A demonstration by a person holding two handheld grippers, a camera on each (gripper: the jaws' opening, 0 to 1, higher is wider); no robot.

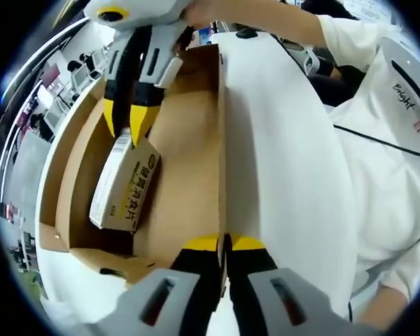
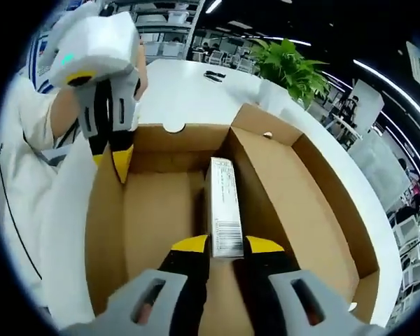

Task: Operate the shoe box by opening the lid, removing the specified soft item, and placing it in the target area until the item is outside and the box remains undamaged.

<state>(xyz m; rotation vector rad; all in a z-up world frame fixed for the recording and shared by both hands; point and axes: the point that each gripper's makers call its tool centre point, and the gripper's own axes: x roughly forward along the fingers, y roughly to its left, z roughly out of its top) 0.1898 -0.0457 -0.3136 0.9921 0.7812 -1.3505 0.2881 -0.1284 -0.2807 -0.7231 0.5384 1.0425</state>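
Right gripper view: the right claw [image 2: 226,246] pinches the small printed carton [image 2: 224,206] inside the open brown cardboard shoe box [image 2: 315,189], whose wall the left claw [image 1: 224,245] clamps and might tear.

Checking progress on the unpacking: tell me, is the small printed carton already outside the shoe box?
No: the small printed carton sits inside the open shoe box, gripped at one end by the right gripper.

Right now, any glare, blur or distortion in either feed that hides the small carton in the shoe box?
Left gripper view: fisheye bends the shoe box walls; small carton print sharp, the white lid slightly washed out. Right gripper view: even light, carton barcode legible, ceiling strips glare only in the background.
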